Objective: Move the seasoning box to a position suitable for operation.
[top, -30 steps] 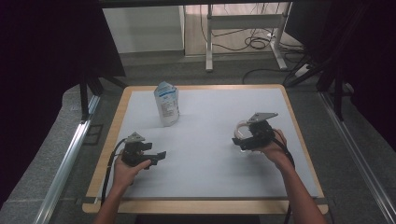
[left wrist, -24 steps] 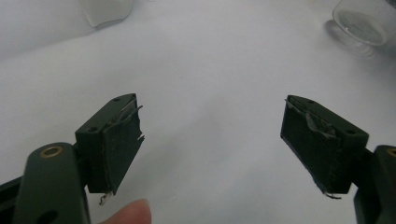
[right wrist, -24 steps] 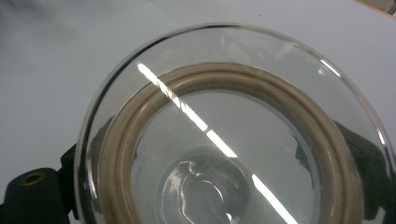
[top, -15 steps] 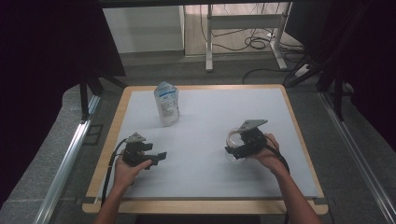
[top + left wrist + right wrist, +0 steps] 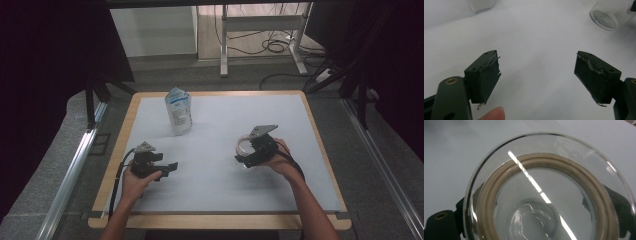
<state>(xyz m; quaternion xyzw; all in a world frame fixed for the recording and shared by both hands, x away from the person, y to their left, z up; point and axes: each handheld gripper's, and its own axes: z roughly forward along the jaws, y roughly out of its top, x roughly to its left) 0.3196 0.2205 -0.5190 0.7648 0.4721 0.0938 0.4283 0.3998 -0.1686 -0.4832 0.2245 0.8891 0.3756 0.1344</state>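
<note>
The right gripper holds a clear glass lid with a beige sealing ring set into it, low over the right half of the white table; in the right gripper view the glass lies between the two black jaws, whose dark edges show through it at either side, so the grip looks to be a pinch across the lid. The high view shows the lid as a pale ring at the gripper's front, though whether it touches the table I cannot tell. Judging by its look, the piece is stiff, smooth and fairly weighty for its kind, slippery against flat pads and liable to chip or crack if knocked on the table, so a firm but gentle hold across the thick rim, near the ring, seems safest. The left gripper rests near the table's left edge with its jaws spread wide and nothing between them; its worn pads face bare table. A white and blue pouch stands upright well apart, toward the far left
</note>
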